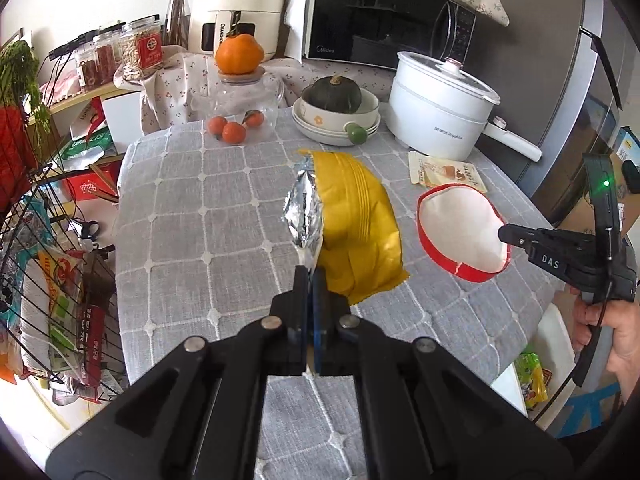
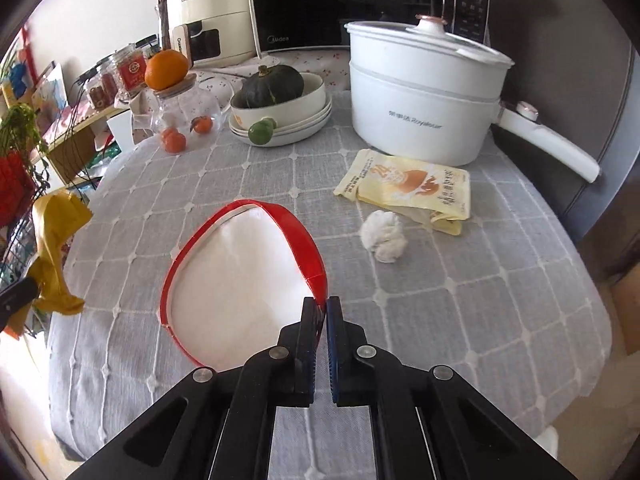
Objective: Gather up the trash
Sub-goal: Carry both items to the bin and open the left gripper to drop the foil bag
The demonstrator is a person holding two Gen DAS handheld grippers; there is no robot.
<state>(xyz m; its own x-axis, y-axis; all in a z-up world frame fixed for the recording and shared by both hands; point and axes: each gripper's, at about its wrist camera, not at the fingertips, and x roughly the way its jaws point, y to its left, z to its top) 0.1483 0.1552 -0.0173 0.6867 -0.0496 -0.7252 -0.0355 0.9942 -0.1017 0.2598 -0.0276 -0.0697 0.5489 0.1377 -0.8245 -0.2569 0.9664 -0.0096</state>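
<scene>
My left gripper [image 1: 309,270] is shut on the edge of a yellow snack bag [image 1: 356,224] with a silver foil lining and holds it above the grey checked tablecloth [image 1: 200,208]. The bag also hangs at the left edge of the right wrist view [image 2: 54,248]. My right gripper [image 2: 321,304] is shut on the rim of a squashed red paper cup [image 2: 240,276], white inside, held above the table. The cup and right gripper [image 1: 505,235] also show in the left wrist view, cup [image 1: 460,232]. A crumpled white tissue [image 2: 383,236] and a pale yellow wrapper [image 2: 408,188] lie on the cloth.
A white electric pot [image 2: 424,92] stands at the back right, stacked bowls holding a dark squash [image 2: 280,96] and a lime [image 2: 261,132] behind centre. Small oranges and a glass jar [image 1: 240,108] sit back left. A wire basket of packets [image 1: 52,280] stands left of the table.
</scene>
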